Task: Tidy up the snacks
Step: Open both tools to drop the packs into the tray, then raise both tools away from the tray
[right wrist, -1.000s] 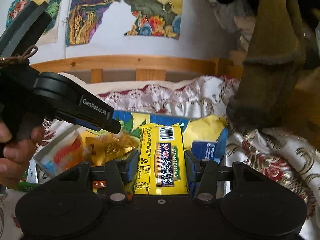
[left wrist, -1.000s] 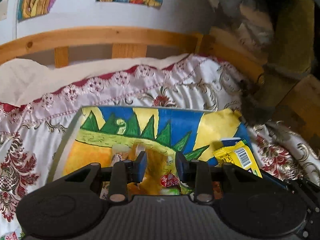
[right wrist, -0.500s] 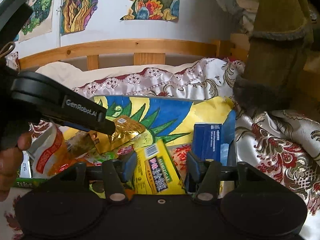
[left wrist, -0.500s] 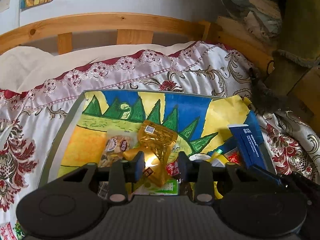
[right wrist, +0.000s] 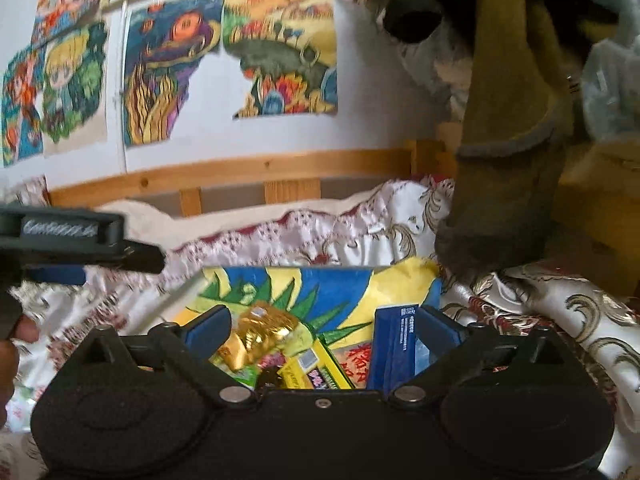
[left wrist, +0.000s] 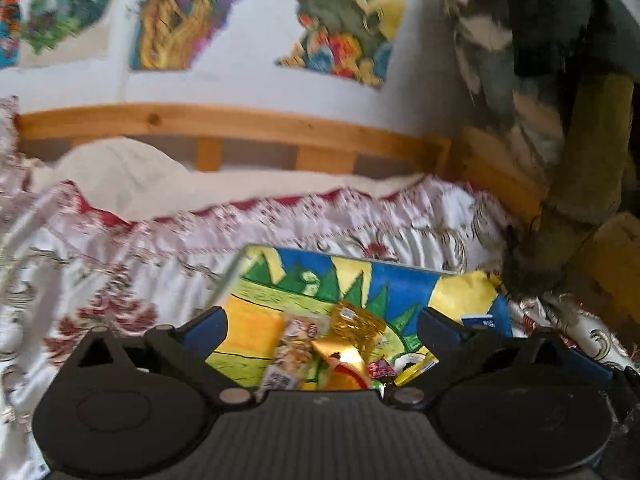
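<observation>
Both jaws are opening wide: the left hand-held gripper [left wrist: 322,322] and right hand-held gripper [right wrist: 324,322] grip nothing above the snack tray [right wrist: 352,280].

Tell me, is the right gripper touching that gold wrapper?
Apart. The right wrist view shows the right gripper opening, its fingers clear of the gold wrapper lying below.

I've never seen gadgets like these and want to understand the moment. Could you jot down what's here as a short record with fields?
Setting: a bed with a floral bedspread and a wooden headboard
Snack surface: a tray lined with a colourful painted drawing
Snacks on it: gold foil packet, yellow snack bar, blue box
Left gripper: jaws opening, gripping nothing
Right gripper: jaws opening, gripping nothing
Wall: children's drawings
</observation>
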{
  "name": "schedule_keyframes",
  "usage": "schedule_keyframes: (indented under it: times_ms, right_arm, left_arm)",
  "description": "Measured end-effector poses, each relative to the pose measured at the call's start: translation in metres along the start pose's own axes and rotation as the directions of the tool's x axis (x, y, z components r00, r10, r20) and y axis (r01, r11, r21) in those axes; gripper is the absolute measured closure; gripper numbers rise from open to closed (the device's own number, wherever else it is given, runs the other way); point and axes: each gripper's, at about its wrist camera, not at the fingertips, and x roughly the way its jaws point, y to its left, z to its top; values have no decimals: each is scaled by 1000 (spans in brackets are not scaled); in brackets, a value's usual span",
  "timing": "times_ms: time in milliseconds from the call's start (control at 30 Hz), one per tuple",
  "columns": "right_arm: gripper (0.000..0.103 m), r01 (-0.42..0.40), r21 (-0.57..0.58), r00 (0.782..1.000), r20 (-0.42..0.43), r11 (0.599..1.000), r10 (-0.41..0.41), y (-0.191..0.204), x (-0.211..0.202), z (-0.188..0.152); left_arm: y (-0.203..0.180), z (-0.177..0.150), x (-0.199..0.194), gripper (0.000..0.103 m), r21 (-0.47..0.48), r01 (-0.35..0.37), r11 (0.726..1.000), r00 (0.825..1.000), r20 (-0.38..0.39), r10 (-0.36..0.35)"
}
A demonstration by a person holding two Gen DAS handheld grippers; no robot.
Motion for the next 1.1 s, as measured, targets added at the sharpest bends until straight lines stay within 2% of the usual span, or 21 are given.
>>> schedule_keyframes:
  times_ms: [200,333,500,667,867,1100]
  right_arm:
    - [1,-22,33,998,53,999,20,0,-45,9]
    - [1,-11,53,996,89,999,6,1,-79,10]
    - [1,-21,99,995,104,995,11,3,-121,4]
    - [1,-30,72,991,129,997,20,14,-163,-7]
    - [1,-38,54,992,121,998,31,24,-206,-29]
    - [1,-47,31,995,84,998,45,34,-246,-54]
  left_arm:
    - [11,-10,-55,0,-46,-61,997,996,59,64]
    - [16,-23,-96,0,-21,-103,994,990,94,105]
    - [26,-44,-144,0,-21,-142,990,982,123,143]
    - [38,-65,-190,0,-41,-193,980,970,145,197]
    - [41,-87,-235,0,-25,-257,966,951,173,257]
    - [35,-121,-270,0,17,-285,958,949,147,280]
